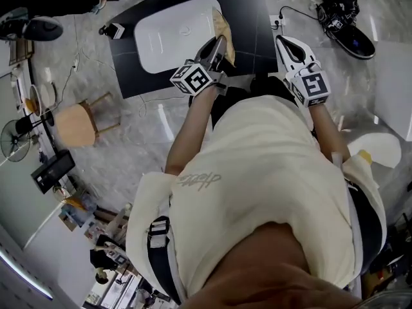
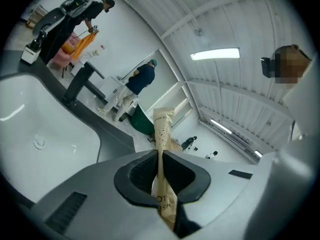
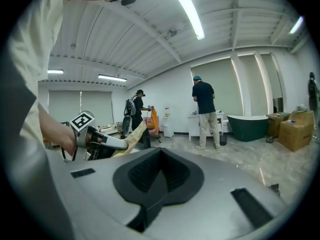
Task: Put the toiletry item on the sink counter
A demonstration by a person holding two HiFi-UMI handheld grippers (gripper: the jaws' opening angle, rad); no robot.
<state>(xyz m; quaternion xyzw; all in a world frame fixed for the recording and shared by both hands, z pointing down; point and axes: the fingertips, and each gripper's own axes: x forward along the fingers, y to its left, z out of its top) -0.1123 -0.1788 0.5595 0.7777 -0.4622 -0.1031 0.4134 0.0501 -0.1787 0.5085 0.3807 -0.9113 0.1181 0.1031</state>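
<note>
The toiletry item is a tan paper packet (image 2: 163, 129) with dark print, standing up between the jaws of my left gripper (image 2: 159, 152), which is shut on it. From the head view, that left gripper (image 1: 216, 51) holds the packet (image 1: 226, 32) over the dark sink counter (image 1: 257, 18), just right of the white basin (image 1: 172, 34). A black faucet (image 2: 82, 81) rises behind the basin (image 2: 40, 134). My right gripper (image 1: 288, 44) hovers at the counter's right edge; its jaws (image 3: 161, 154) meet with nothing between them.
A wooden stool (image 1: 78, 122) and a black fan (image 1: 13, 137) stand on the marble floor at the left. A black bag (image 1: 344, 21) lies at the far right. In the room beyond stand a person (image 3: 205, 111), a green bathtub (image 3: 249, 125) and cardboard boxes (image 3: 295, 129).
</note>
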